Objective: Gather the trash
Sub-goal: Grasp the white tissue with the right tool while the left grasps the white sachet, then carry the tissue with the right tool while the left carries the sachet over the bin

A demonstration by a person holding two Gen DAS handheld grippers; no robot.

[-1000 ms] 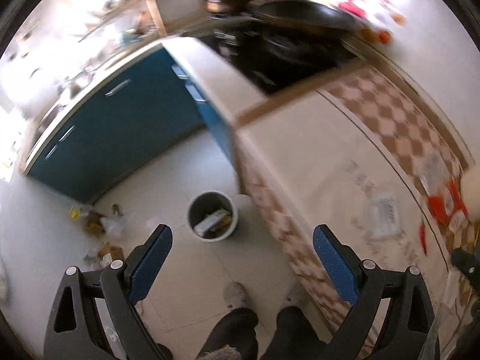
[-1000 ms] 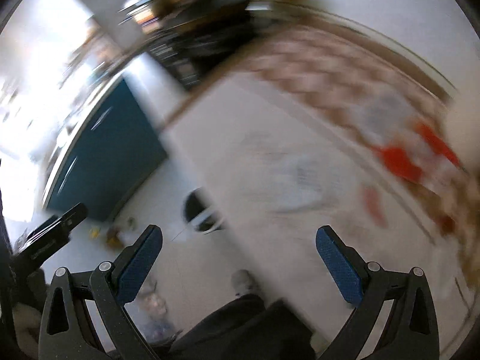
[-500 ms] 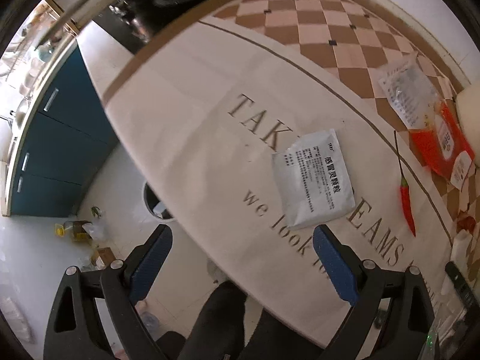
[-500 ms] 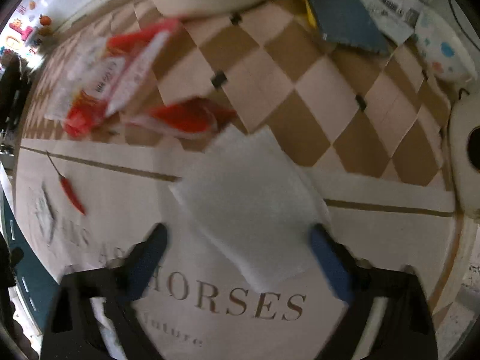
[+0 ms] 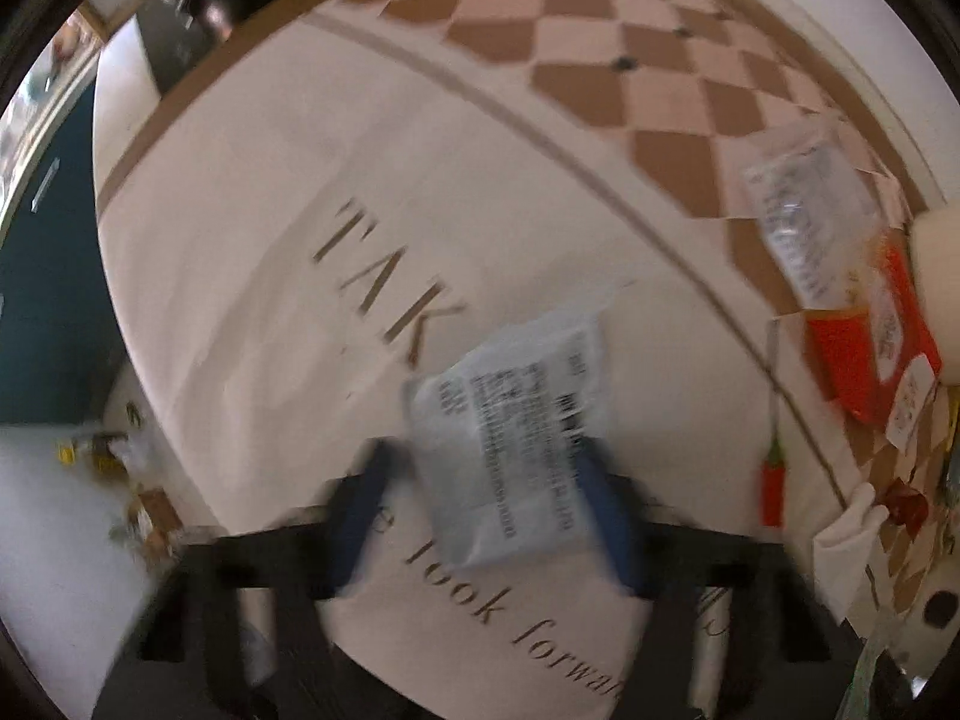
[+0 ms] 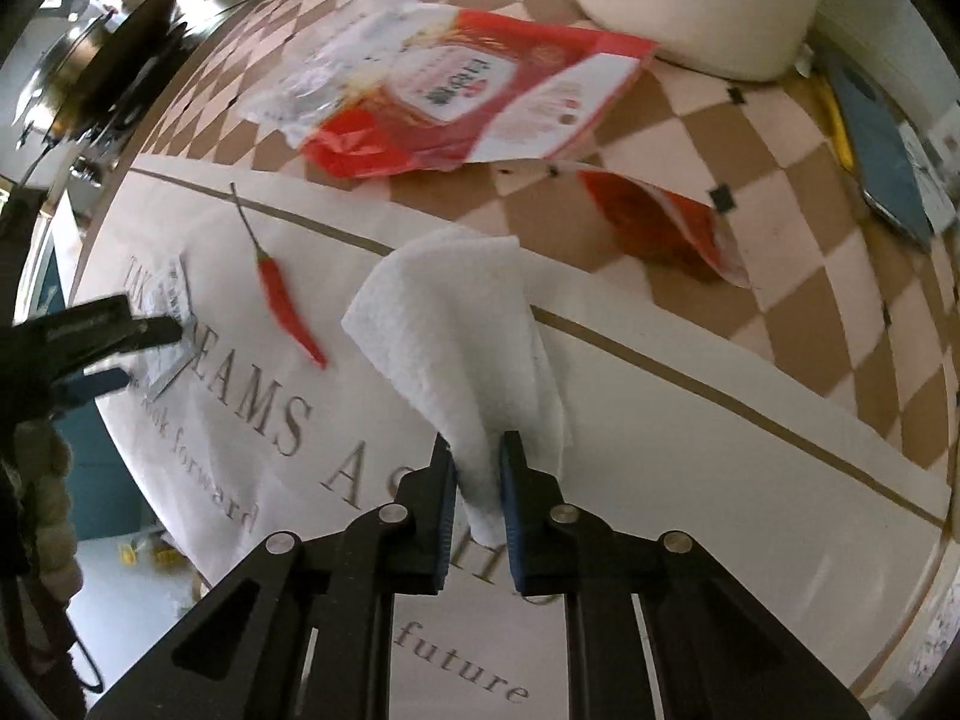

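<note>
My right gripper is shut on a white paper napkin that lies crumpled on the tablecloth. My left gripper is blurred; its blue pads stand on either side of a white printed sachet, narrowed around it. The same gripper and sachet show at the left edge of the right wrist view. A red chili lies between sachet and napkin. A red and white snack bag and a torn red wrapper lie further back.
The table carries a cream cloth with brown lettering and a checkered border. A cream pot stands behind the snack bag. A blue flat object lies at the right. A stove with pans is at the far left. Litter lies on the floor.
Both grippers moved from over the floor and bin onto the table. The right closed on the napkin. The left dropped to the sachet and its pads narrowed around it.
</note>
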